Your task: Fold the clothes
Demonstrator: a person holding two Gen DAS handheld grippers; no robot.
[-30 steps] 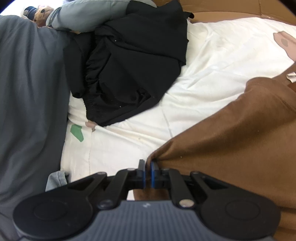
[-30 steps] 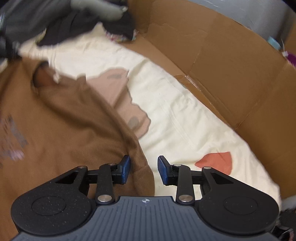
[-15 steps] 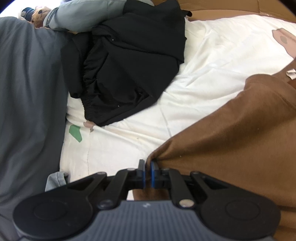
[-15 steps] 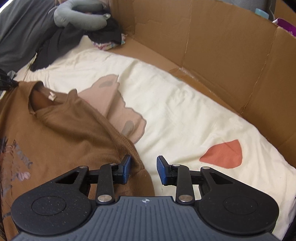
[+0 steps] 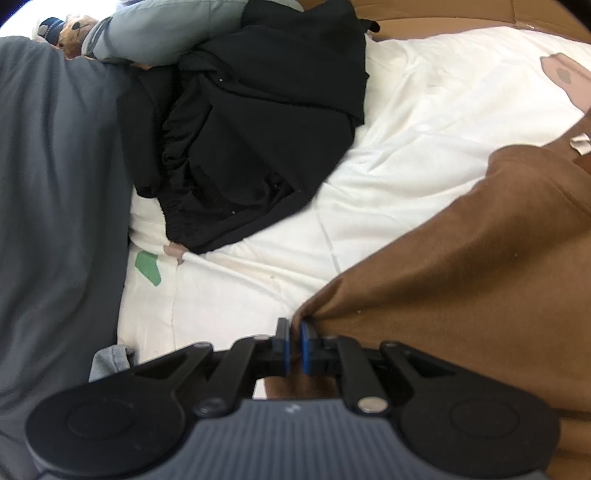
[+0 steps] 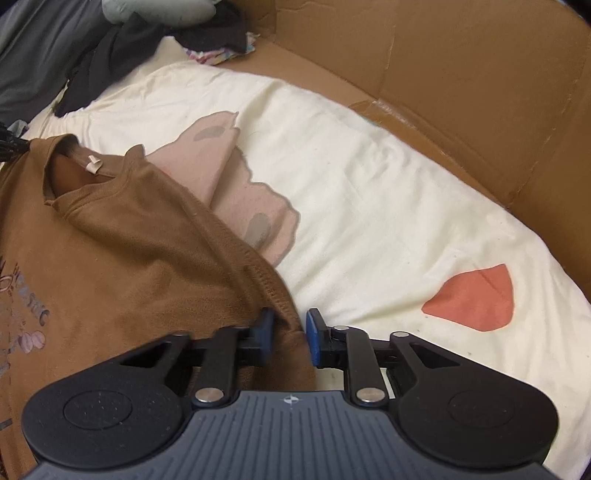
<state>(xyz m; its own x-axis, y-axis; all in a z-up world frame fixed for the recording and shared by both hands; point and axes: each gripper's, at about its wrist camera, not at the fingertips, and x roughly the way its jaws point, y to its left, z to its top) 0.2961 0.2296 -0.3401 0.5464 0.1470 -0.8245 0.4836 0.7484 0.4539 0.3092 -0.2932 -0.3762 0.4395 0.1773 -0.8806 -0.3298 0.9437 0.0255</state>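
A brown T-shirt (image 6: 129, 266) with a printed front lies spread on the cream bedding (image 6: 369, 203), its collar and label (image 6: 92, 164) toward the far left. My right gripper (image 6: 290, 332) is closing on the stitched sleeve edge, and the bunched fabric fills the narrow gap between its blue pads. In the left wrist view the same brown T-shirt (image 5: 461, 277) fills the right side. My left gripper (image 5: 293, 345) is shut on a pinched corner of its edge, low over the bedding (image 5: 406, 129).
A heap of black clothes (image 5: 251, 140) lies beyond the left gripper, with a grey-green sleeve (image 5: 166, 33) across it. Grey cloth (image 5: 55, 203) covers the left side. Cardboard walls (image 6: 461, 74) rise along the bedding's far and right edges.
The right gripper has sunk toward the sleeve edge and its jaws have narrowed around the fabric. The left gripper has stayed put, still pinching the shirt.
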